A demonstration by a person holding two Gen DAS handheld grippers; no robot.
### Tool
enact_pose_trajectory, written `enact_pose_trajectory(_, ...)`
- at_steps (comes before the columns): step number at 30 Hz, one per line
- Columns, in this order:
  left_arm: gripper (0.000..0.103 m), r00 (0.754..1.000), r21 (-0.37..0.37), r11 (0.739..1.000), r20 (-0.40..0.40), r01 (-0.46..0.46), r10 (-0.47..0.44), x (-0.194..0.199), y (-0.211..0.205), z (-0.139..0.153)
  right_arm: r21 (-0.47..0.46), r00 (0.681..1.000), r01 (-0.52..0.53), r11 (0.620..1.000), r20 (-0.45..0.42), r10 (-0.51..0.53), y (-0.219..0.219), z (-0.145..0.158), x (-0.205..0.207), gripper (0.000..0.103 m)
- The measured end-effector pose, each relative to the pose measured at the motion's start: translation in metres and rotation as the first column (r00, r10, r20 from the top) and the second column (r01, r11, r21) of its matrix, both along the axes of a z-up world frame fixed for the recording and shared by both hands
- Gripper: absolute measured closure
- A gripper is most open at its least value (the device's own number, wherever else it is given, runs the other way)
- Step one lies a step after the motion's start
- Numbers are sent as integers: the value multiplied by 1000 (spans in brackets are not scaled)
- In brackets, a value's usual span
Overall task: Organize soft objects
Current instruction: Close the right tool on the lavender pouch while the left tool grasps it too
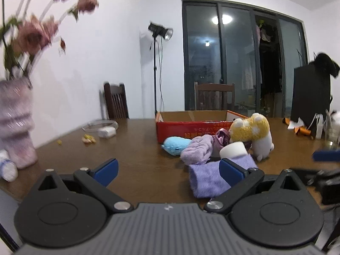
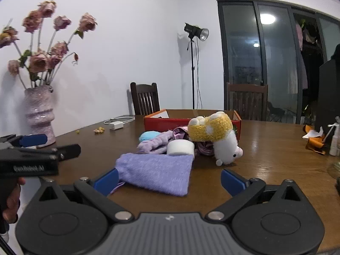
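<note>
A pile of soft things lies on the brown table in front of a red cardboard box (image 1: 191, 129) (image 2: 163, 122): a purple cloth pouch (image 1: 209, 180) (image 2: 157, 172), a lilac fuzzy sock (image 1: 196, 150) (image 2: 155, 144), a blue plush (image 1: 176, 145) (image 2: 148, 136), a white foam roll (image 1: 232, 149) (image 2: 180, 147) and a yellow-and-white plush animal (image 1: 252, 131) (image 2: 214, 133) lying upside down. My left gripper (image 1: 170, 169) is open, left of the pouch, its right fingertip overlapping it. My right gripper (image 2: 170, 179) is open just before the pouch.
A pink vase (image 2: 39, 114) with dried roses stands at the table's left edge. A white charger with cable (image 2: 116, 125) and crumbs lie behind. Orange scraps (image 2: 314, 140) and a spray bottle (image 2: 334, 140) sit at right. Two chairs and a lamp stand behind the table.
</note>
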State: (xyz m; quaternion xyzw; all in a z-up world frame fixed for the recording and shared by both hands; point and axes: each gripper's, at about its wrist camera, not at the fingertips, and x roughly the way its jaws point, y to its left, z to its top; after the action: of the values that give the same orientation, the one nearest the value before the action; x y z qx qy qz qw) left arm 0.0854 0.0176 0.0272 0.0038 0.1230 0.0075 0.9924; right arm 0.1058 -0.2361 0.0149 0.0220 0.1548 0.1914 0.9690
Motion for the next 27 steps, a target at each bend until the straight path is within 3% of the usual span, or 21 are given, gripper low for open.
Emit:
enact_pose_trajectory(3,6,998,-45,998,-43,33,-35,31,1,-1,25,998,-19,1000,-63,20,-1,-2,38,14)
enact_pose_trajectory(7,44,974,-154,985,-200,79,-110,76,5,-16,53,990,-9,999,-137,16,2,-13,85,17)
enact_pose_trajectory(9,47,959,-192,976,-244,99,-145,95,4,-24,68,984,-14,998,-177,25,5,-19,102,29)
enact_pose_trajectory(13,48,947,-214,967,-256,138,-192,108,3,-34,71,971,-32,997,-235,48,13,-31,124,38)
enact_pose_trajectory(14,50,942,-230,961,-259,153,-212,110,4,-35,79,965,-38,996,-257,57,14,-34,129,44)
enact_pose_trajectory(16,65,928,-273,945,-271,179,-254,115,8,-34,113,953,-45,993,-292,77,14,-36,136,56)
enact_pose_trajectory(17,70,918,-312,931,-280,190,-281,118,11,-34,114,947,-42,993,-311,76,15,-37,138,59)
enact_pose_trajectory(18,80,902,-361,910,-291,204,-318,120,15,-34,108,945,-39,993,-318,72,16,-38,140,68)
enact_pose_trajectory(20,83,889,-387,899,-310,207,-338,123,17,-34,86,947,-30,996,-316,56,20,-39,139,87)
enact_pose_trajectory(21,92,883,-385,900,-324,206,-341,124,17,-33,79,947,-28,996,-318,52,20,-40,140,91)
enact_pose_trajectory(24,95,873,-397,891,-328,219,-361,123,18,-28,97,949,-35,995,-309,63,16,-37,135,98)
enact_pose_trajectory(27,96,870,-402,873,-281,277,-406,116,17,-10,137,951,-64,988,-293,103,12,-26,127,99)
